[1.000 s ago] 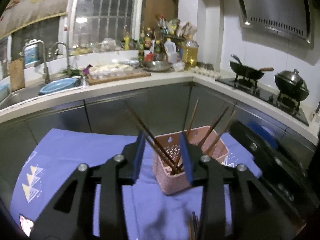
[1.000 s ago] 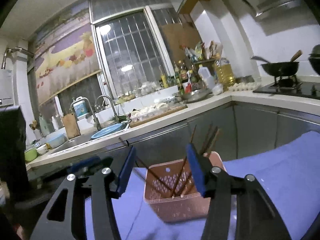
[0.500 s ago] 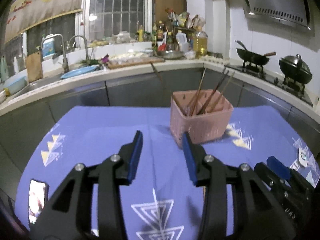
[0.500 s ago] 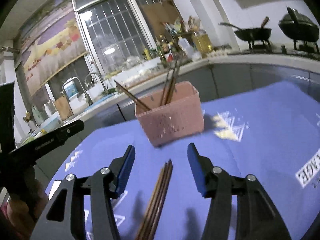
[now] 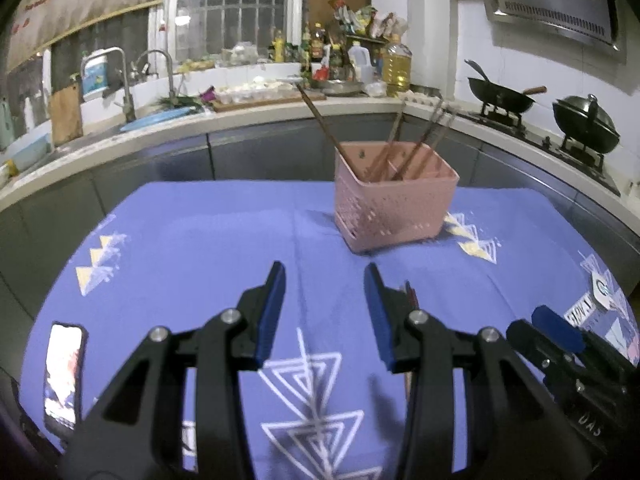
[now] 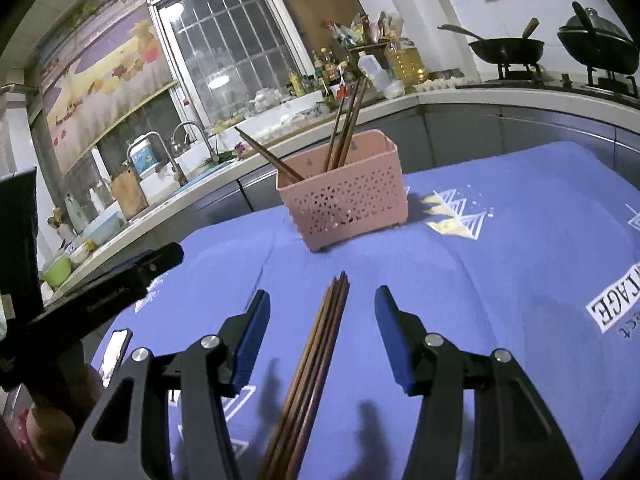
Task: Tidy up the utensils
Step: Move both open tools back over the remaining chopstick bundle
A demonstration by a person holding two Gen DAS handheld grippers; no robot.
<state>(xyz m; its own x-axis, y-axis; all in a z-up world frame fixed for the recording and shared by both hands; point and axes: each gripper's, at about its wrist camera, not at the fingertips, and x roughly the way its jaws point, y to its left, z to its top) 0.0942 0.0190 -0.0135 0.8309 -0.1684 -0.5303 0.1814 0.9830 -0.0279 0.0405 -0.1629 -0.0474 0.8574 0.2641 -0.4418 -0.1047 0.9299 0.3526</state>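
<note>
Far left on the blue cloth [image 5: 192, 232], a phone [image 5: 64, 376] lying face up with its screen lit. Next over, left hand-held gripper [image 5: 325, 276] hovering above the cloth, jaws parted to a middling gap, nothing between the blue pads [image 5: 272, 312]. Just past its right finger, a glimpse of the loose chopsticks [image 5: 412, 294], mostly hidden there. From the right wrist view, that same bundle of dark chopsticks [image 6: 320, 344] lying flat on the cloth, tips aimed toward the basket, framed by the right hand-held gripper [image 6: 318, 296], jaws wide, pads clear of the wood on both sides. Beyond, pink perforated basket [image 6: 348, 200] standing upright on the cloth, several chopsticks [image 6: 344, 128] leaning inside, one [image 6: 266, 156] tilted out to the left. Rightmost, white lettering [image 6: 616, 304] printed on the cloth. Behind, kitchen counter [image 5: 260, 116] with sink and bottles, woks [image 5: 500, 96] on the stove.
</note>
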